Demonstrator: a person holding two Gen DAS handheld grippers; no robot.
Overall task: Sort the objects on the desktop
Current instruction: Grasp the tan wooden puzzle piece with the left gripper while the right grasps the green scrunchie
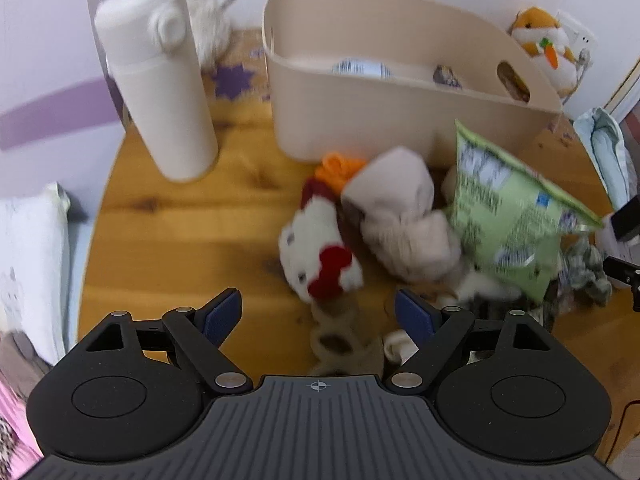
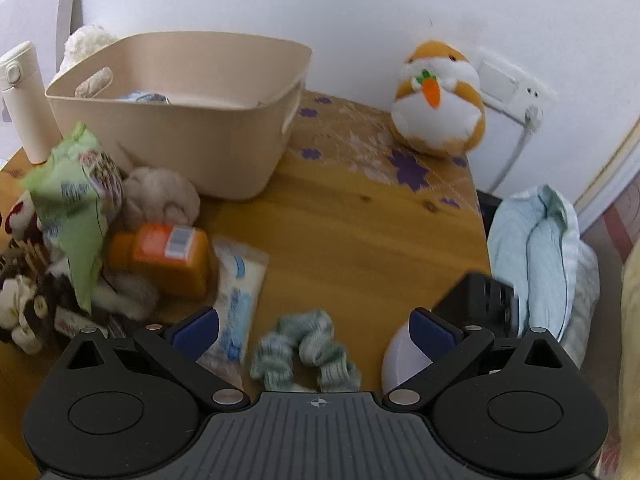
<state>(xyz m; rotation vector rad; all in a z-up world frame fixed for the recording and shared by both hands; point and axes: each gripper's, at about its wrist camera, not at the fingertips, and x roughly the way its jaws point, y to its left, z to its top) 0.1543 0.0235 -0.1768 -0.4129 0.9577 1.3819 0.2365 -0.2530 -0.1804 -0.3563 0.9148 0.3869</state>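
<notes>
Two tongs spread wide, empty, above the clutter.
Left tongs [image 1: 318,312] over plush pile; right tongs [image 2: 316,330] over green scrunchie [image 2: 306,350] near the tabletop's [image 2: 360,232] front edge; next: clamp it, carry to the bin [image 2: 192,120] at the back.

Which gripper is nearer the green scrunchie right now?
Right. The right gripper is open directly over the green scrunchie, which lies between its fingers. The left gripper hovers over the plush pile, with the scrunchie away to its right.

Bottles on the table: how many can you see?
2. A white bottle stands upright left of the beige bin; an orange bottle lies in the pile. Others may be hidden.
</notes>
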